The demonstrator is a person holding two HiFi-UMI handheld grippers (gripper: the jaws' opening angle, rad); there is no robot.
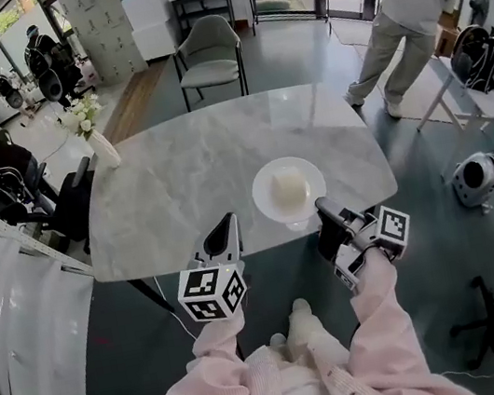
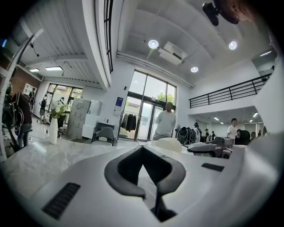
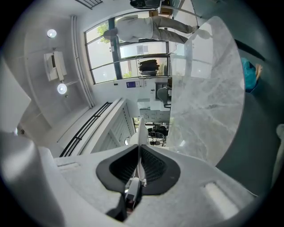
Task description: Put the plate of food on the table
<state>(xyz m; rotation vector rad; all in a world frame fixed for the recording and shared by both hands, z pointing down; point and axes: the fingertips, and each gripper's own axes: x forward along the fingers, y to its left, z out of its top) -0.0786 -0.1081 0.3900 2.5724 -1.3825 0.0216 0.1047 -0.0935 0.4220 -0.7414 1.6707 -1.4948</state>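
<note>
Plate of food (image 1: 289, 191) lying over the marble surface (image 1: 179, 185), close to that surface's near edge.
The right gripper (image 1: 323, 210) is pinching the plate's thin rim, its fingers (image 3: 153, 166) nearly together on it. The left gripper (image 1: 227, 227) is hovering at the surface's near edge, its fingers (image 2: 122, 177) closed on nothing. Whether the plate is fully resting on the surface is not showing. A one-sided rim grip is inviting a tilt: letting go early could be sending the pale food sliding, and pulling back while pinched could be dragging the plate off that edge.
</note>
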